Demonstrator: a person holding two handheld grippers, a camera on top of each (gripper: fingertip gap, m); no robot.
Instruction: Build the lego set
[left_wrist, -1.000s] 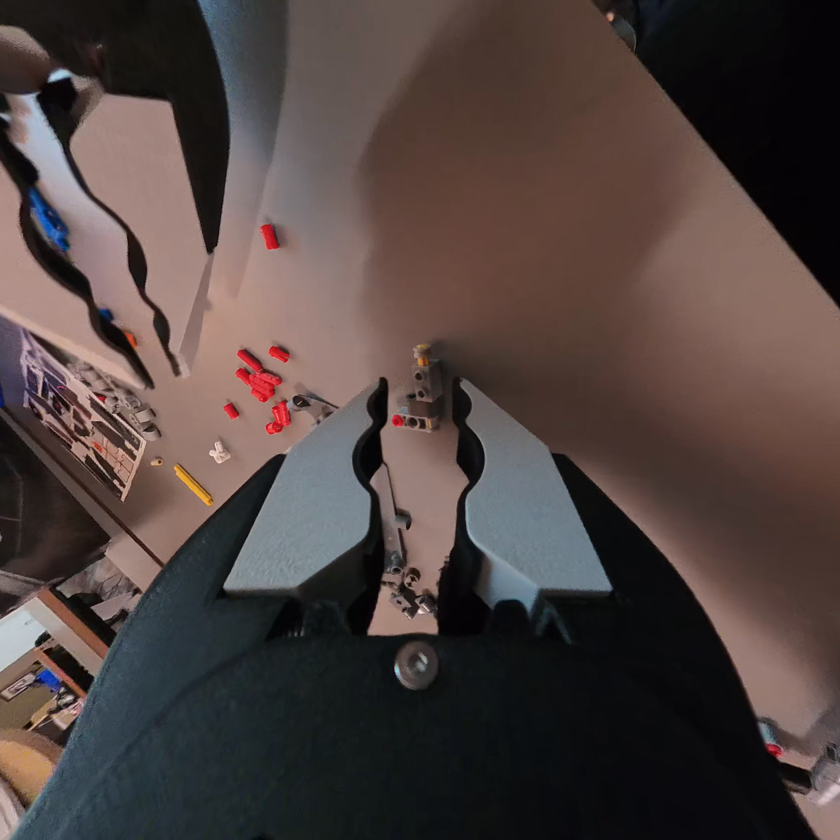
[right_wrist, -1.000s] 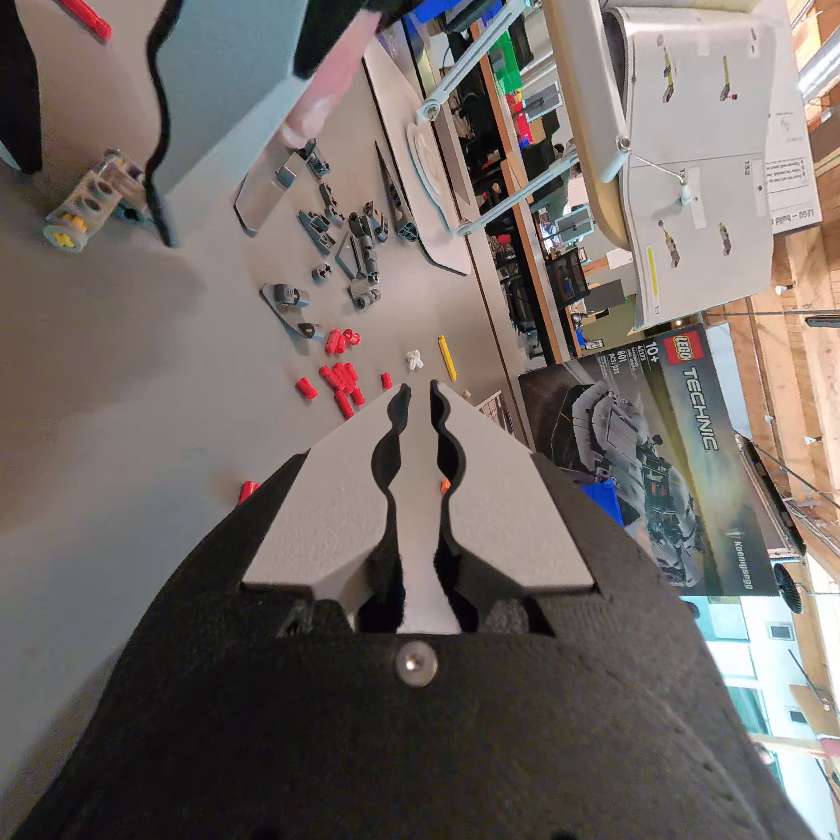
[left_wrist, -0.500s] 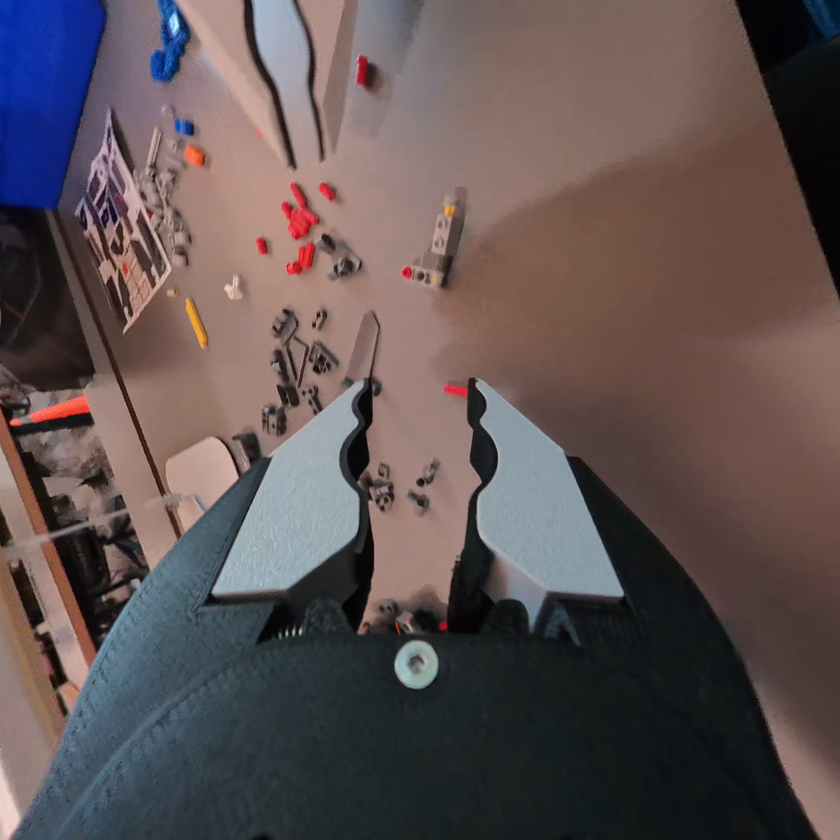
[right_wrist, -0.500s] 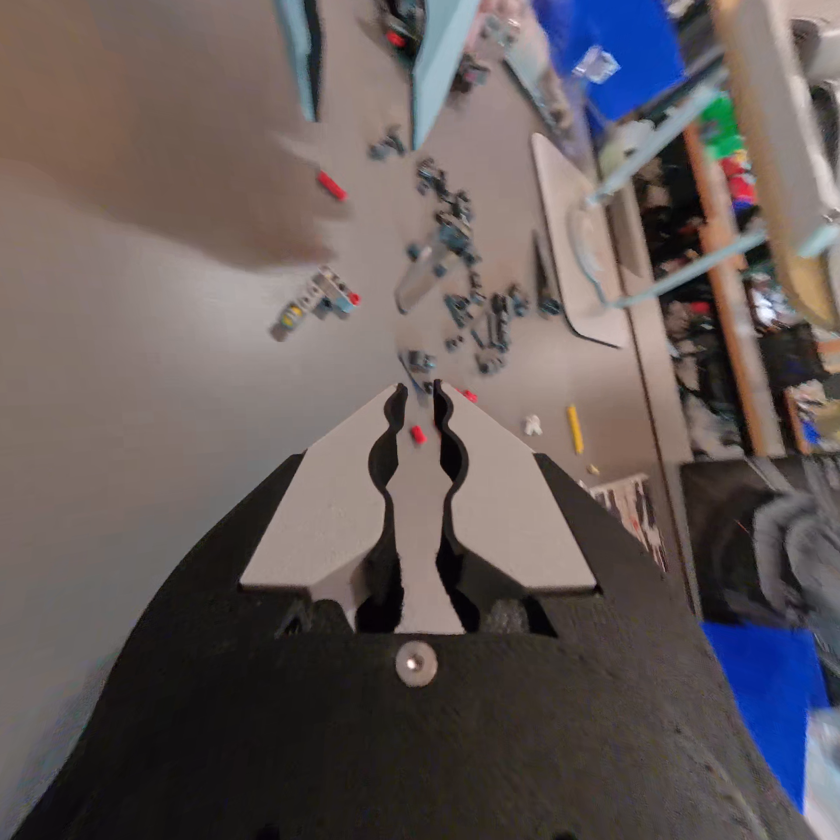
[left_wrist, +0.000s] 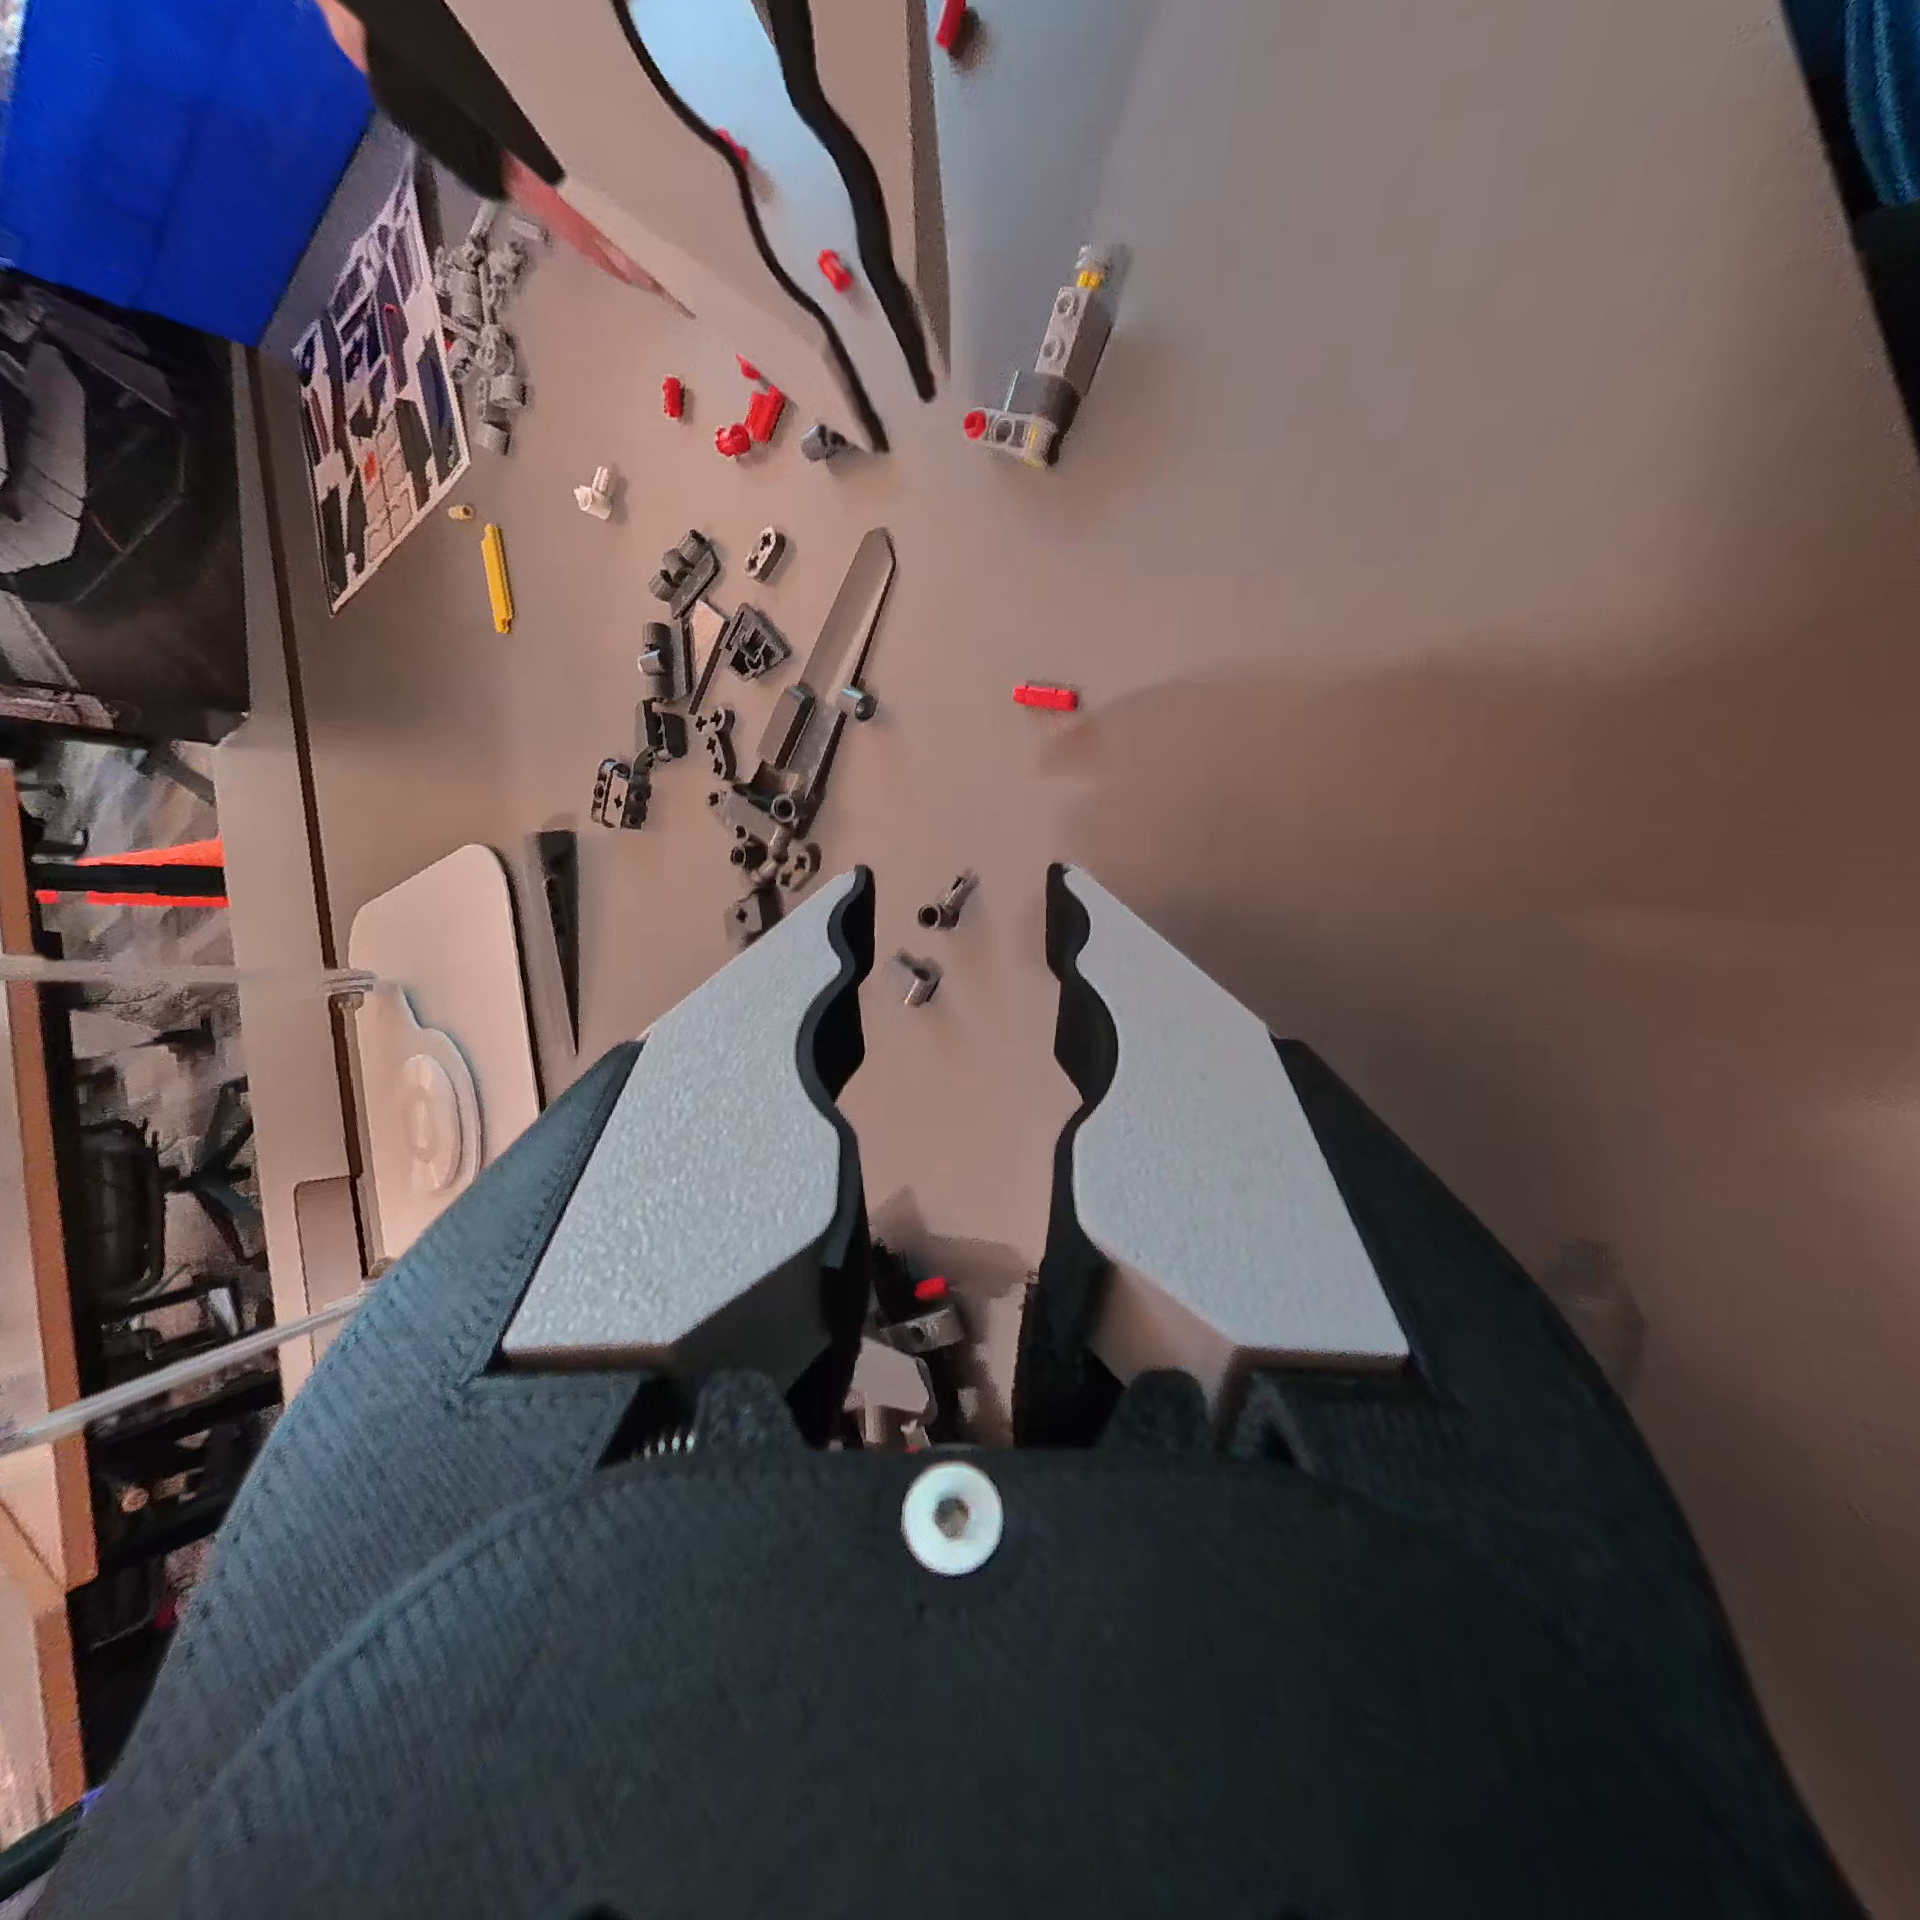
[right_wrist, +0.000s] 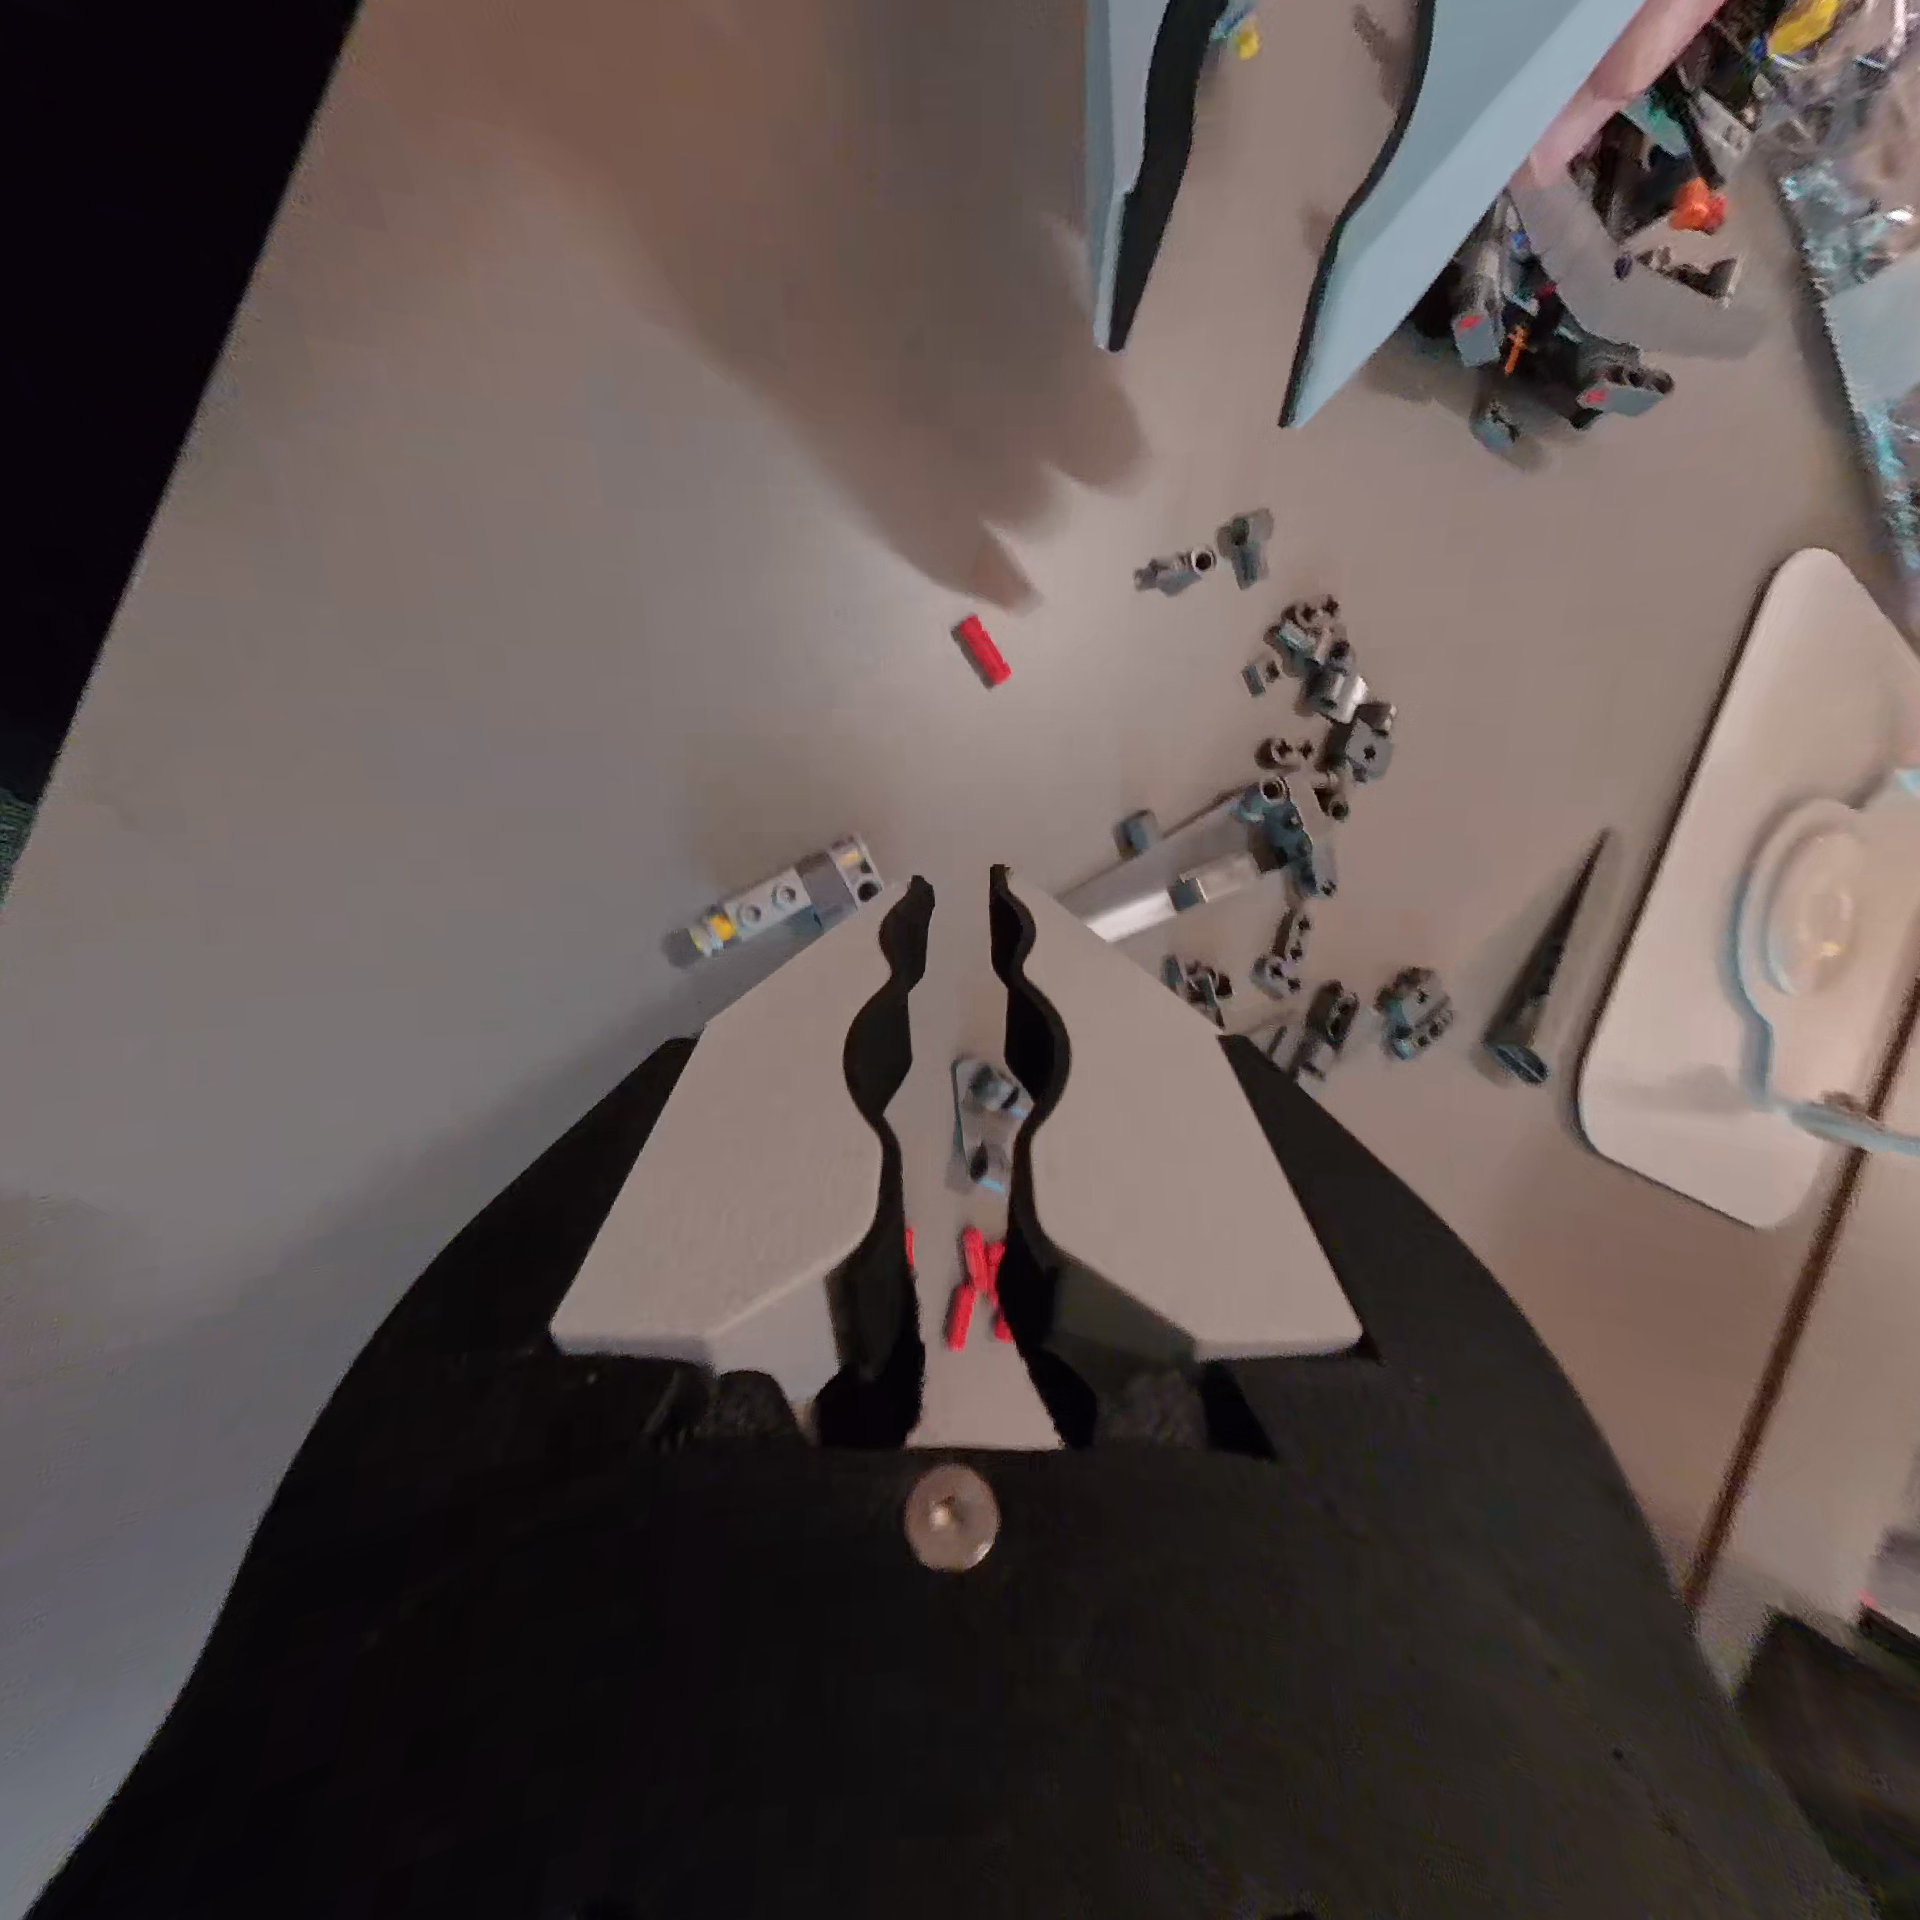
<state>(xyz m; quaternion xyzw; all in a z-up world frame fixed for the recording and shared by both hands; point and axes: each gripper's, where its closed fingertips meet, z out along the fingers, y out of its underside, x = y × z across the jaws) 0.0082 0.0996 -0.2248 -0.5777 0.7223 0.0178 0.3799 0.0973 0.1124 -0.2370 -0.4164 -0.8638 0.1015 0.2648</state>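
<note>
LEFT gripper (left_wrist: 958, 883): jaws apart, nothing held, above two small dark grey connector pins (left_wrist: 940, 904) lying on the bench (left_wrist: 1455, 520) | RIGHT gripper (right_wrist: 954, 883): jaws nearly together, narrow gap, nothing held, above bare bench; grey brick assembly (right_wrist: 774, 904) just left of fingertips | red pin (right_wrist: 981, 650) lies farther off | grey parts pile (right_wrist: 1309, 727) to the right.

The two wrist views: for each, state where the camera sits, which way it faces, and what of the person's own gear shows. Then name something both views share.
Left wrist view: sits behind the left gripper, looks down onto the table; its grey fingers stand apart over small dark pins.
Right wrist view: sits behind the right gripper, facing the same table; fingers nearly together, nothing between the tips.
Shared: the grey brick assembly, the lone red pin.
</note>
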